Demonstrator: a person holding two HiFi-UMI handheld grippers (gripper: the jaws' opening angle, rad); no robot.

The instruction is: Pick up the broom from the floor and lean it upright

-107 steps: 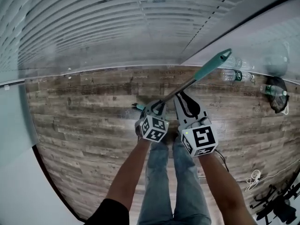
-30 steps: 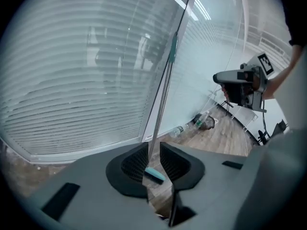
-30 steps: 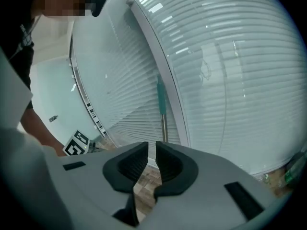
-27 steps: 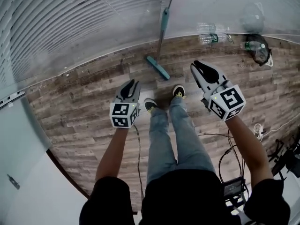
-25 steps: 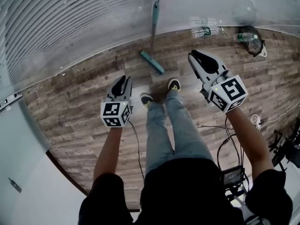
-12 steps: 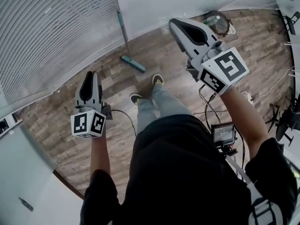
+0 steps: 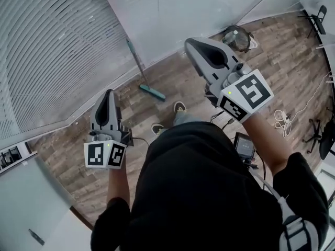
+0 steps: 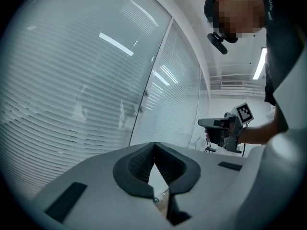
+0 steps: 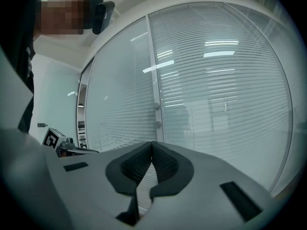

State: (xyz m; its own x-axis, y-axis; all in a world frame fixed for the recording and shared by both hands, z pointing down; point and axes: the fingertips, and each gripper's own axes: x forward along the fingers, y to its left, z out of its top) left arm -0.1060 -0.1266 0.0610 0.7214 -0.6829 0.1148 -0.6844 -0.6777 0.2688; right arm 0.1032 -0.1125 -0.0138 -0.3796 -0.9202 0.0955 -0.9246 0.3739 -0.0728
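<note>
- Grey left claw (image 7: 108, 99) is held out ahead of the body on an extended forearm, roughly level, with its marker cube turned toward the head camera.
- In the left gripper view, the left claw (image 8: 154, 146) is seen with its jaws pressed together. The pads meet at the tips and nothing is between them.
- Right claw (image 7: 196, 48) is held higher and further forward on the other side, also about level. It is aimed at the glass wall (image 7: 172, 20).
- In the right gripper view, the right claw (image 9: 152, 145) is likewise seen closed tip to tip, with nothing pinched.
- Broom (image 7: 137, 63) is seen leaned upright. Its teal handle is rested against the glass wall and its head is set on the floor (image 7: 178, 82). It lies between the two claws in the head view, well apart from both.
- Flooring is made of brown wood planks, and the person's shoes (image 7: 179, 107) are planted near the broom head.
- Slatted blinds (image 7: 47, 51) are visible behind the glass.
- A dark bag (image 7: 238, 38) is placed by the wall, and white cables (image 7: 282, 120) are left loose on the floor at the right.
</note>
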